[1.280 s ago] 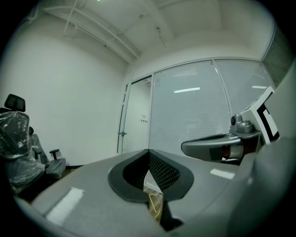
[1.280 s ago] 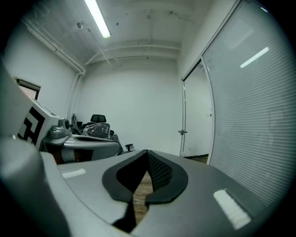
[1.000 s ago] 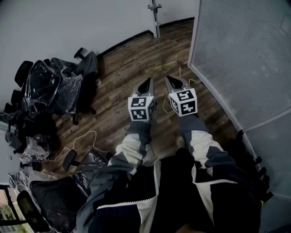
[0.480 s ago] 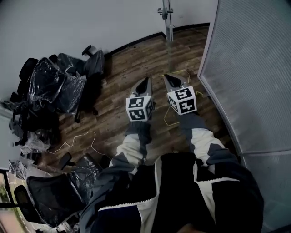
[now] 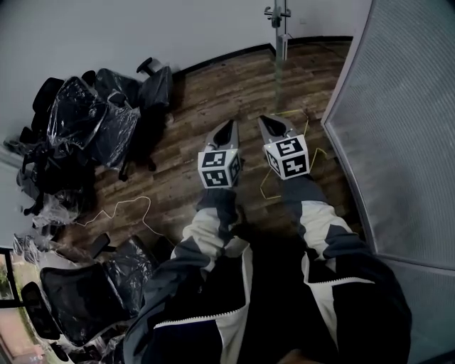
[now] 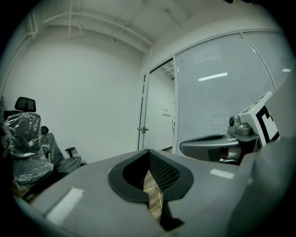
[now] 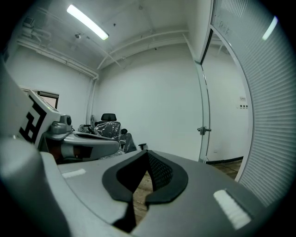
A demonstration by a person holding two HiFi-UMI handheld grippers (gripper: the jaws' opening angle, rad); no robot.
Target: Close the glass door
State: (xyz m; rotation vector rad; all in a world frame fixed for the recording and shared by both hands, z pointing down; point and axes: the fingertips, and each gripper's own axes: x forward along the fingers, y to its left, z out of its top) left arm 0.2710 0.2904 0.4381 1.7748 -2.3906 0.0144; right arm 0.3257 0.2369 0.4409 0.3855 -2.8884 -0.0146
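None of the closing is done yet. The glass door point(image 5: 279, 44) stands at the top of the head view, right of centre. It is seen almost edge-on as a thin upright line, with its metal handle point(image 5: 277, 13) near the frame's top edge. It appears to stand open, swung away from the frosted glass wall point(image 5: 398, 128) on the right, though the clear pane makes its angle hard to judge.

The left gripper point(image 5: 230, 126) and the right gripper point(image 5: 264, 122) sit side by side at the centre of the frame, above the wooden floor point(image 5: 206, 99). Both point toward the door and are well apart from it. Each gripper's own view shows its jaws together with nothing between them.

The whole job is left: reach the door, press on its edge or handle, and swing it to the wall. The chairs point(image 5: 106, 128) wrapped in plastic at the upper left lie off that path.
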